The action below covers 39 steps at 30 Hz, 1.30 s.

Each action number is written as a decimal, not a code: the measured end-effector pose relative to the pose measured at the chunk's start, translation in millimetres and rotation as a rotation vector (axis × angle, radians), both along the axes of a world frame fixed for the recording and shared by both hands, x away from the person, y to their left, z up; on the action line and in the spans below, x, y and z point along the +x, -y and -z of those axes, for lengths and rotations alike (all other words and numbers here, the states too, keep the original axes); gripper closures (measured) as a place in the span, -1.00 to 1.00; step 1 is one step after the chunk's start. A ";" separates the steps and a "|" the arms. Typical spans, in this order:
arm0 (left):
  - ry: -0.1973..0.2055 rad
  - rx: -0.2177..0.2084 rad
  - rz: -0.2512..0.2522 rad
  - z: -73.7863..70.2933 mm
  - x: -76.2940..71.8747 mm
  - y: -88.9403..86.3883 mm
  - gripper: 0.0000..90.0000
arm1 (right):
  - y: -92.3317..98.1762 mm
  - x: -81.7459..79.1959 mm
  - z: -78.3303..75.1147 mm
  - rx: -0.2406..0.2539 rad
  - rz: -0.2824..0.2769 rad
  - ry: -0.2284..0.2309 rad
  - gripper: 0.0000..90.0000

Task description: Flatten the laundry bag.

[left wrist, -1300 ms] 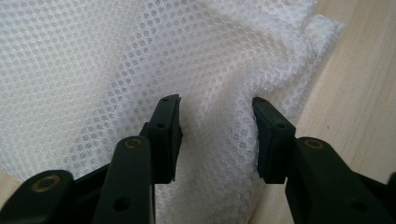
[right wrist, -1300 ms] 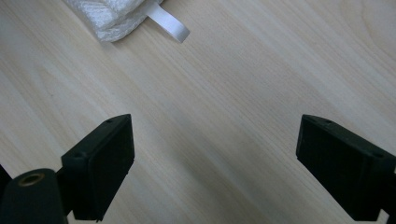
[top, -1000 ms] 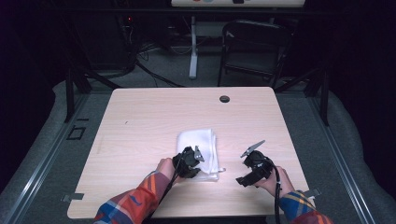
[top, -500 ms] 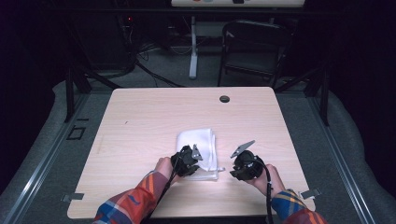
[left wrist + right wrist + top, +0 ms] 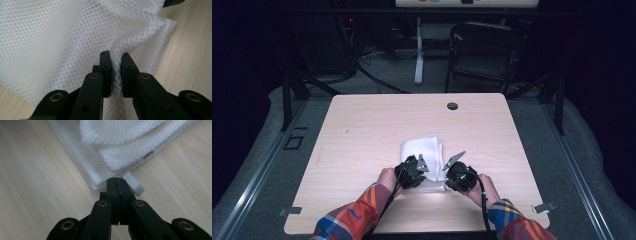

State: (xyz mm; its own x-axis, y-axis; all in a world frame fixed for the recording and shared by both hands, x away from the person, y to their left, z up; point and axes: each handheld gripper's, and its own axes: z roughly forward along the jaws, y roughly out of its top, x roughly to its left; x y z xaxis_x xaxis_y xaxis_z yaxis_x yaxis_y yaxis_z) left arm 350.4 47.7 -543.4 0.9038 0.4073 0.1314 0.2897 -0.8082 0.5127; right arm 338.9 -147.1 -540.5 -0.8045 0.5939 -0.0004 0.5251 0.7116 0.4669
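A folded white mesh cloth [image 5: 422, 149] lies on the pale wooden table [image 5: 362, 130], near its front middle. My left gripper [image 5: 413, 172] is at the cloth's near edge. In the left gripper view it [image 5: 115, 56] is shut on a raised fold of the cloth [image 5: 62, 37], and its jaws have just been closing. My right gripper [image 5: 458, 175] is at the cloth's near right corner. Its jaws [image 5: 116, 180] have just been closing and now meet, with no cloth seen between them. Their tips touch the corner of the cloth [image 5: 112, 150], beside a small white tag loop [image 5: 135, 185].
A round cable hole [image 5: 452, 106] sits near the table's far edge. A dark chair [image 5: 482, 50] and a white stand leg [image 5: 418, 55] are on the floor beyond the table. Bare wood stretches left, right and behind the cloth.
My right gripper has moved left, from the bare table to the cloth's near right corner, and its jaws have closed. The left gripper has stayed on the cloth.
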 end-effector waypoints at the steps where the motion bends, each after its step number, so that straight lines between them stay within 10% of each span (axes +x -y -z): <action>1: 0.000 -0.001 0.005 0.0 0.0 -0.1 0.82 | 0.0 0.0 0.0 0.000 0.000 0.000 1.00; 39: 0.018 -0.031 -0.040 -5.3 -2.1 -5.5 0.81 | -21.6 5.4 17.8 0.029 -0.008 0.023 1.00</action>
